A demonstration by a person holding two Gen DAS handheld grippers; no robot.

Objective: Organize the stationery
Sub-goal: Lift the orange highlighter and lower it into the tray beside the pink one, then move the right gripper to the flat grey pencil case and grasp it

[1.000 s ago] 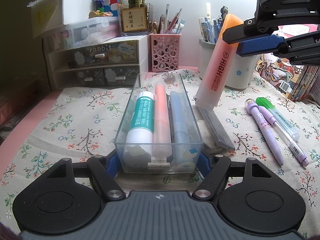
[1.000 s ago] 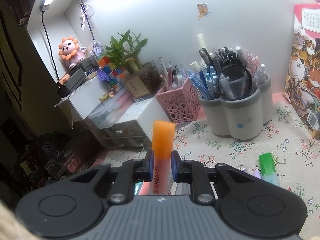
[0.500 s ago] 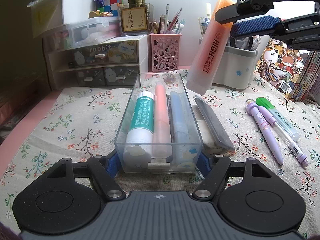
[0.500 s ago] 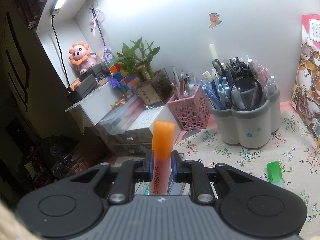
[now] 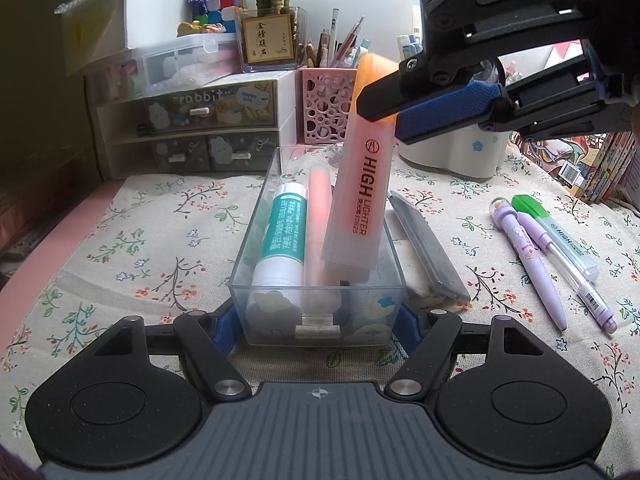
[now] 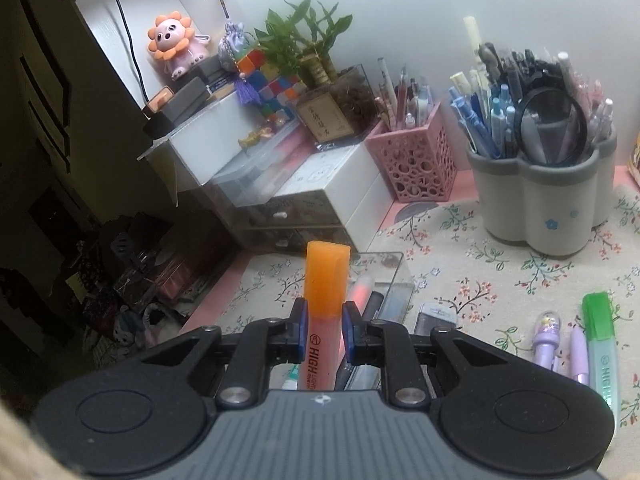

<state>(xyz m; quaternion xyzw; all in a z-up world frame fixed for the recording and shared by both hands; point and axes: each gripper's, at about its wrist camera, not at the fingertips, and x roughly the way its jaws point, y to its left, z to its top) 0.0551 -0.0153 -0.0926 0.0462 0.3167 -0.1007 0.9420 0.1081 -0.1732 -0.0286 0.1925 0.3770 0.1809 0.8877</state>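
Observation:
My right gripper [image 6: 324, 334] is shut on an orange highlighter [image 5: 358, 196], also seen in the right wrist view [image 6: 325, 300]. It holds it tilted, cap up, its lower end inside the right side of a clear plastic tray [image 5: 394, 254]. The tray holds a green-labelled glue stick [image 5: 282, 240] and a pink tube [image 5: 318, 216]. My left gripper [image 5: 316, 326] grips the tray's near end between its fingers. A grey flat case [image 5: 428, 240], two purple pens [image 5: 532, 256] and a green highlighter [image 5: 556, 232] lie on the cloth to the right.
A pink mesh pen cup [image 5: 326, 104], a grey-white pen holder [image 6: 540, 200] full of pens, a small drawer unit [image 5: 200, 128], a plant [image 5: 270, 12] and books [image 5: 600, 168] stand along the back. The floral cloth [image 5: 140, 248] covers the desk.
My right gripper has carried the orange highlighter left and down, from above the cloth beside the tray to over the tray, its lower end now inside. The left gripper has not moved.

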